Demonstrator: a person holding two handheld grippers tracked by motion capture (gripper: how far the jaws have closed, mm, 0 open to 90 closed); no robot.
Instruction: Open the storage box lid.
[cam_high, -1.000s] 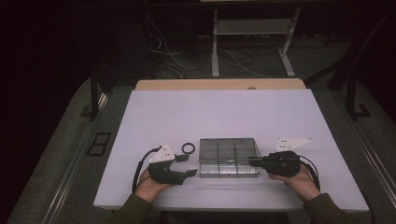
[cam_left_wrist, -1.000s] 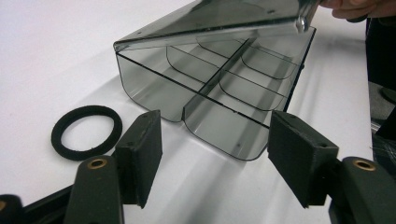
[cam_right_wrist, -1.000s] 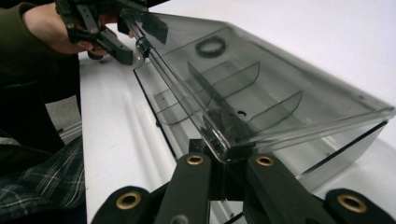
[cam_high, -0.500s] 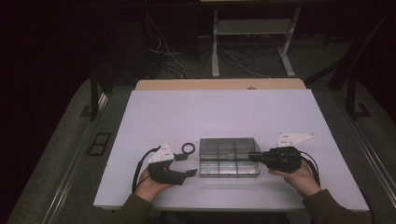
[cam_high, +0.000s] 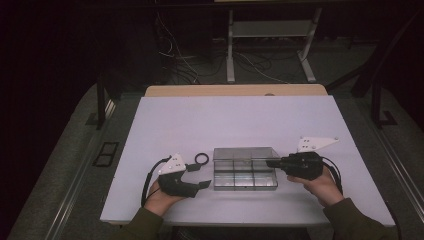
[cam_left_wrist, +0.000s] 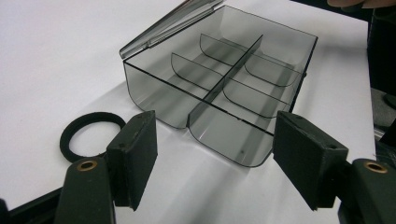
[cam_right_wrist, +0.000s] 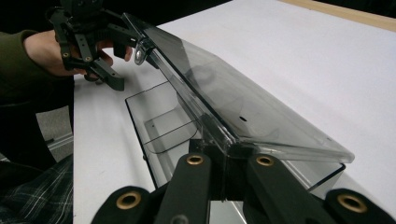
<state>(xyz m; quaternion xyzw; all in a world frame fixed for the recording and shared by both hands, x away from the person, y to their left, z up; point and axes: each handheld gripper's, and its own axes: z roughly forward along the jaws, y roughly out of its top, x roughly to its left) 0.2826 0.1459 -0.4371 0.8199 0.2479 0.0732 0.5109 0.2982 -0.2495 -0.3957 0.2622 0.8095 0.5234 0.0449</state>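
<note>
The lid (cam_right_wrist: 243, 112) of the clear compartment box (cam_high: 245, 172) is pinched at its edge by the right gripper (cam_right_wrist: 226, 179), whose fingers (cam_right_wrist: 191, 182) are closed tightly on the thin plastic, and the lid is held half raised over the tray. The main risk is judged to be a slip: the plastic is smooth and only a narrow strip of it is caught, so if the lid is swung further with a twist of the wrist, it may be pulled out of the fingers and fall shut. A second risk is that the whole box is dragged or tipped on the white bench (cam_high: 240, 120), because it looks light and nothing is pressing it down. The hinge could also be strained if the lid is forced past its stop.

The left gripper (cam_left_wrist: 215, 154) is held low beside the left end of the box, with its fingers (cam_left_wrist: 135, 154) standing apart and nothing between them. In the left gripper view the near corner of the box lies just ahead of the gap between the fingers, not touched by them. A black ring (cam_left_wrist: 91, 135) lies flat on the bench just beyond the left finger, near the box but apart from it. If this ring is reached for carelessly, the box may be pushed by the other finger.
</note>
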